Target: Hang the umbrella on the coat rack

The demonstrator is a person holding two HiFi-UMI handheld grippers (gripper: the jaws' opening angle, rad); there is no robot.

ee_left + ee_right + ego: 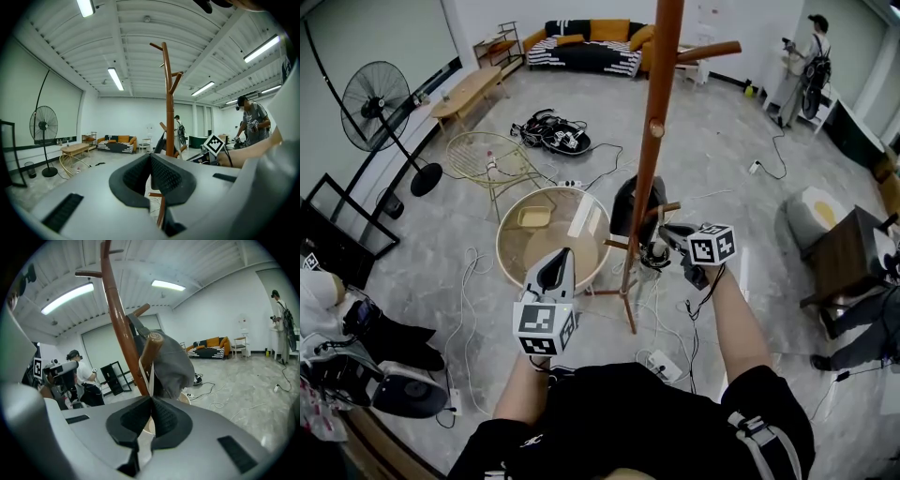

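No text, label, brand or number is legible. The two marker cubes (546, 326) (712, 245) bear only black-and-white square patterns.

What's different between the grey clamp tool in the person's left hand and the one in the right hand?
The left gripper is shut on nothing; the right gripper pinches the white strap of the grey umbrella, looped over a peg of the brown wooden coat rack. The left gripper is held clear of that rack; the right gripper is right beside it. Both carry a black-and-white marker cube.
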